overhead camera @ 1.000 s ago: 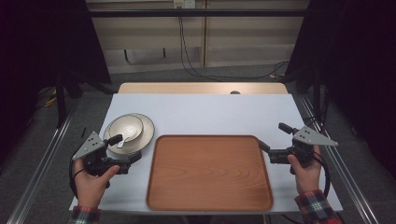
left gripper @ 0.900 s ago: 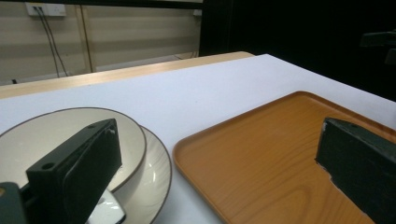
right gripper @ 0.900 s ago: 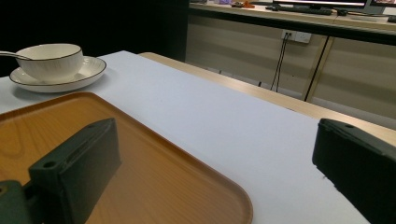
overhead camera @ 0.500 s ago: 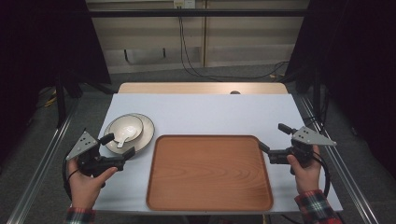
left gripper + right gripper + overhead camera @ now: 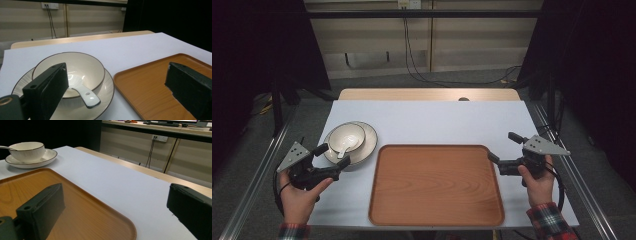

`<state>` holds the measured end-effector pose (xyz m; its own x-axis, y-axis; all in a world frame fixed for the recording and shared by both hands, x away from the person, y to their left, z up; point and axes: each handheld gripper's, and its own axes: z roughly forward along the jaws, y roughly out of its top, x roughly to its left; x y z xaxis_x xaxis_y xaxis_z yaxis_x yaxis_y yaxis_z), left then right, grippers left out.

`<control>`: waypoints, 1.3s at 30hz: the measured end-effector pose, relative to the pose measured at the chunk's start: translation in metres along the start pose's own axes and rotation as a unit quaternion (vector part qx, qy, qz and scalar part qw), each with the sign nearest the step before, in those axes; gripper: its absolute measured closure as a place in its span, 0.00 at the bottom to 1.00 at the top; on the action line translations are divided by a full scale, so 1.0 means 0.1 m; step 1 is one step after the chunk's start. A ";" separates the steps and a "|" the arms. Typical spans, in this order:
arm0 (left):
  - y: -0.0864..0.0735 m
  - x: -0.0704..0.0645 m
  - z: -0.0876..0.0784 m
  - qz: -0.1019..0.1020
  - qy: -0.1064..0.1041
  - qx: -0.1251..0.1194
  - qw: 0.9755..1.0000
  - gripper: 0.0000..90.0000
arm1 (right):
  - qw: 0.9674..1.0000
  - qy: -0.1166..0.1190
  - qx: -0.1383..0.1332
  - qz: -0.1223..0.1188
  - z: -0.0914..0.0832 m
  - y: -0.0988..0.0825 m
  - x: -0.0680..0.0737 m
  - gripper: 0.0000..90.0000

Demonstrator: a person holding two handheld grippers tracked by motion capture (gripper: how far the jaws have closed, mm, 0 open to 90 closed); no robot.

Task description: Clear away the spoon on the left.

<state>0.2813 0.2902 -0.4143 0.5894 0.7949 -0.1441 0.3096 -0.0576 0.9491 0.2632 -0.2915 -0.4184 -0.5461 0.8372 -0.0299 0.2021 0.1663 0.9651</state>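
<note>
A: Holding your left gripper (image 5: 332,159) just off the tray's (image 5: 436,185) left edge, jaws spread wide, nothing between them. Confirm?

B: Confirmed. In the left gripper view your jaws stand far apart. One sits low over the near rim of the plate (image 5: 106,90), the other over the tray (image 5: 150,85).

A: Where's the bowl?

B: The bowl (image 5: 347,137) stands on the plate (image 5: 368,141), left of the tray's far-left corner, just beside it but apart from it. A spoon (image 5: 83,93) lies in the bowl, its handle over the near rim and pointing toward your gripper.

A: Touching anything?

B: From the high view, your upper jaw tip looks close to the plate's near edge; I cannot tell whether it touches. The spoon handle is near the jaw, not between the jaws.

A: And the right side?

B: Your right gripper (image 5: 503,152) hangs at the tray's right edge, near its far-right corner. Jaws parted, empty. In the right gripper view one jaw sits over the tray (image 5: 82,207), the other over the table (image 5: 120,180) beyond the rim. The bowl (image 5: 28,150) shows far off past the tray.

A: The tray itself?

B: Bare wood, lying flat on the table (image 5: 437,120).
</note>
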 end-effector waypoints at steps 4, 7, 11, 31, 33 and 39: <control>-0.01 0.01 0.00 -0.001 0.007 0.003 1.000 0.06 | 1.000 0.000 -0.002 -0.001 0.01 0.00 0.00 0.01; -0.02 0.02 -0.01 0.000 0.016 0.004 1.000 0.07 | 1.000 0.002 -0.001 -0.002 0.01 0.00 0.00 0.01; -0.04 0.02 -0.01 0.003 0.023 0.009 1.000 0.09 | 1.000 0.002 -0.001 -0.002 0.01 0.00 0.00 0.01; -0.21 0.16 0.08 -0.021 0.062 0.030 0.997 0.30 | 1.000 0.002 -0.002 -0.002 0.02 0.00 0.01 0.01; -0.23 0.16 0.10 -0.020 0.066 0.031 0.997 0.34 | 1.000 0.005 -0.003 -0.003 0.03 0.00 0.01 0.01; -0.27 0.16 0.14 -0.020 0.064 0.046 0.997 0.44 | 1.000 0.004 -0.002 -0.002 0.03 0.00 0.01 0.01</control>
<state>0.2930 0.2963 -0.4466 0.4767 0.8681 -0.1382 0.4011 -0.0749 0.9130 0.2647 -0.2891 -0.4190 -0.5543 0.8317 -0.0322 0.1957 0.1678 0.9662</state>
